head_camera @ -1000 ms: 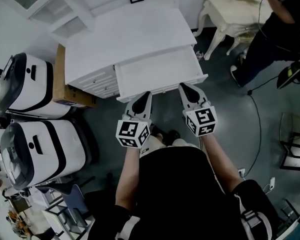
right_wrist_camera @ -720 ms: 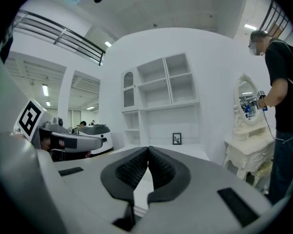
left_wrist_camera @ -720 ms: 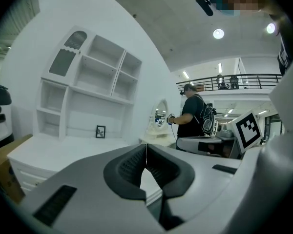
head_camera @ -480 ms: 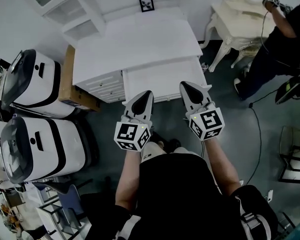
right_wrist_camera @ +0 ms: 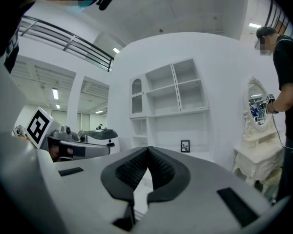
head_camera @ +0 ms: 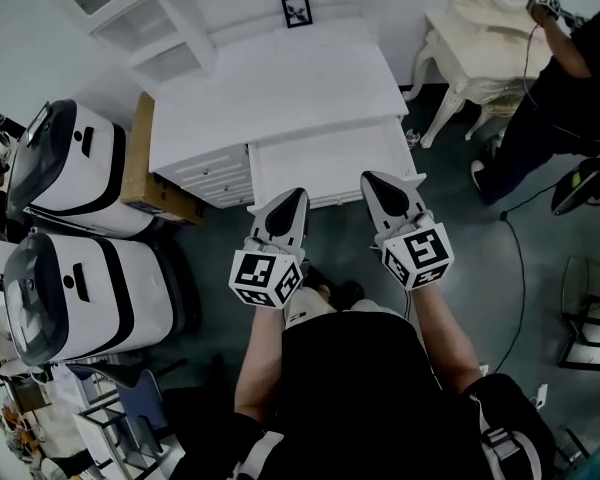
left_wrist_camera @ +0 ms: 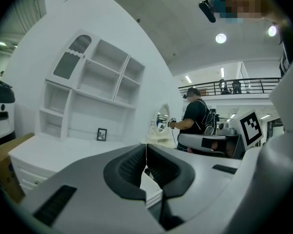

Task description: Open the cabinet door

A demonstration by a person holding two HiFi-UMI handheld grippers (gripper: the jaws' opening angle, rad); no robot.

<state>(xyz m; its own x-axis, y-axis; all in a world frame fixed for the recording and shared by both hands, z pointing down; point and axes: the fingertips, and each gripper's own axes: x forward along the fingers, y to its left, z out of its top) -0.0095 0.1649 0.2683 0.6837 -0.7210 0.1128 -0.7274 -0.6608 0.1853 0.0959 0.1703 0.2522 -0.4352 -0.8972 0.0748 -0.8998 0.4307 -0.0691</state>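
Observation:
A white desk cabinet [head_camera: 280,88] stands in front of me, with a shelf hutch [head_camera: 160,18] at its back. The hutch's small arched door [left_wrist_camera: 73,58] sits at its upper left and looks closed; it also shows in the right gripper view [right_wrist_camera: 136,89]. A flat white pull-out panel [head_camera: 325,163] juts from the desk's front. My left gripper [head_camera: 292,196] and right gripper [head_camera: 372,178] hover side by side just before that panel's front edge. Both point about level at the hutch and touch nothing. Each is shut, left gripper [left_wrist_camera: 146,147], right gripper [right_wrist_camera: 148,150], with nothing between the pads.
Two large white-and-black machines [head_camera: 65,173] [head_camera: 75,303] stand left of the desk, with a cardboard box [head_camera: 140,178] between. A small framed picture [head_camera: 297,10] stands on the desk top. An ornate cream dressing table [head_camera: 480,28] and a person in black [head_camera: 565,78] are at right.
Both grippers have lifted a little toward the head camera, still side by side and shut. The desk now sits slightly higher and further right in the head view.

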